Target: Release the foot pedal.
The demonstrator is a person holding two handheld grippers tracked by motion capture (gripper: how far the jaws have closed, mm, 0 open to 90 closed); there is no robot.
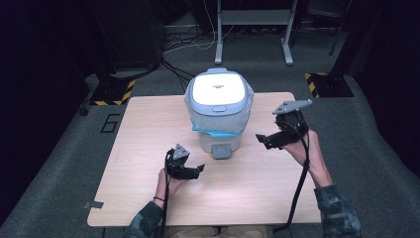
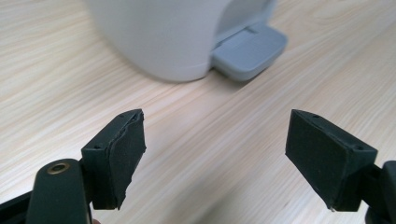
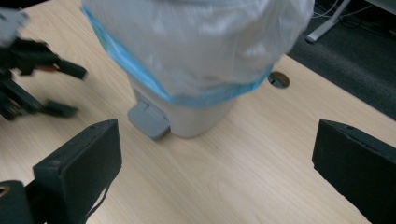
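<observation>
Black left claw (image 1: 197, 171), lower centre of the high view, jaws spread with nothing between them, just above the table (image 1: 148, 148). In the left gripper view its pads (image 2: 122, 156) frame bare wood, with the grey pedal (image 2: 250, 51) at upper centre. Right claw (image 1: 265, 140), right of centre, likewise spread and empty. Between and beyond both stands the white pedal bin (image 1: 218, 111), lid shut, in the middle of the table, its clear bag liner (image 3: 201, 42) edged with a blue band.
</observation>
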